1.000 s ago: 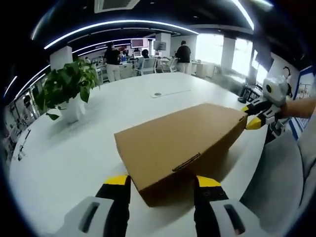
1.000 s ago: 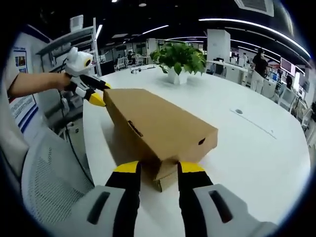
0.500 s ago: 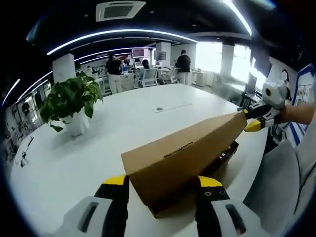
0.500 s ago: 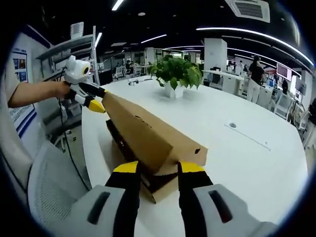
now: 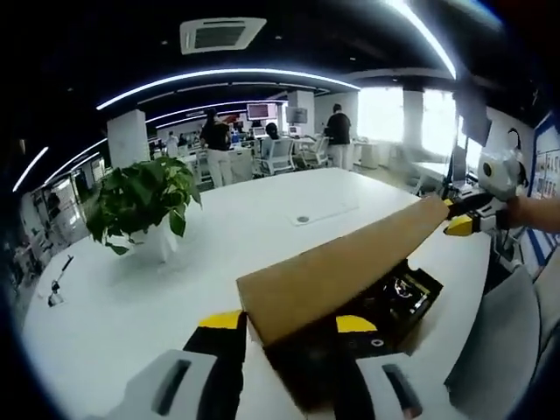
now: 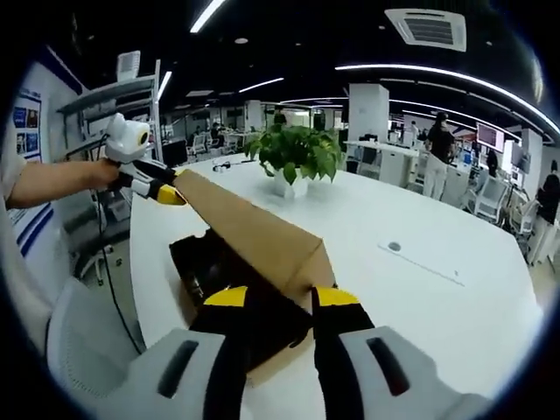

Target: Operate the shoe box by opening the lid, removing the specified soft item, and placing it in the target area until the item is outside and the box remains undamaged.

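Gripping opposite ends of the raised lid (image 5: 337,267), left gripper (image 5: 287,324), right gripper (image 6: 282,298), box (image 6: 206,280) lengthwise between them

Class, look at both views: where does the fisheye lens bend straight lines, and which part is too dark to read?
Left gripper view: the ceiling light strips curve into arcs. Right gripper view: another strip bows too, and the box interior under the raised lid is in deep shadow, so its contents cannot be made out.

Bright ceiling light strips (image 5: 219,74) w/ window (image 5: 385,112) glare, fisheye bending at edges, bkgd perhaps slightly soft.
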`<state>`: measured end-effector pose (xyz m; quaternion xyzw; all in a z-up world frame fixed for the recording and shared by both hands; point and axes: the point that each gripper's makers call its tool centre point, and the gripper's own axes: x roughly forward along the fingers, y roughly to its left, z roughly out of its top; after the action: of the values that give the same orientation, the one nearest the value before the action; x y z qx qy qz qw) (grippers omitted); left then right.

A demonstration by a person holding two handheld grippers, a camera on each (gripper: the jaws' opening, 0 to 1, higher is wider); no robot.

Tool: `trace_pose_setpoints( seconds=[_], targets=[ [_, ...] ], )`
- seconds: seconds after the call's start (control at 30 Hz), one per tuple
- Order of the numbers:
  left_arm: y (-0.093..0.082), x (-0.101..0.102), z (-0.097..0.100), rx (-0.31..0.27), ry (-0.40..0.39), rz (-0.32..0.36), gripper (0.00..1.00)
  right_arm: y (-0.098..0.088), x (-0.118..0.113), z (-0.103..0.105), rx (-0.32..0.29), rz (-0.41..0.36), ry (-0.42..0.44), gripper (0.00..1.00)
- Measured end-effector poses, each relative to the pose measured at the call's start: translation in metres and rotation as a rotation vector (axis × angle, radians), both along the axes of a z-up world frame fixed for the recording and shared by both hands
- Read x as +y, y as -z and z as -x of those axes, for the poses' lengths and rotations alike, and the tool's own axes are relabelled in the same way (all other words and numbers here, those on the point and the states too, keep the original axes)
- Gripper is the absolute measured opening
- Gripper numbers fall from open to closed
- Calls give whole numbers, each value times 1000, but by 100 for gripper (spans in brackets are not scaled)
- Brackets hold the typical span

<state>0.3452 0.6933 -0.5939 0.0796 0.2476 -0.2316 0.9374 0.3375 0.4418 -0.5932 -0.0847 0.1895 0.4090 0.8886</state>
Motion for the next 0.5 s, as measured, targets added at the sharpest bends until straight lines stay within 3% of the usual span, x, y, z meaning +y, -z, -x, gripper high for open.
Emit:
trace_pose_setpoints(
  seconds=[0.5],
  targets=[
    [-12, 9, -33, -31, -20, -40, 22, -14, -3, -33, -34, -1, 18, 20]
  ],
)
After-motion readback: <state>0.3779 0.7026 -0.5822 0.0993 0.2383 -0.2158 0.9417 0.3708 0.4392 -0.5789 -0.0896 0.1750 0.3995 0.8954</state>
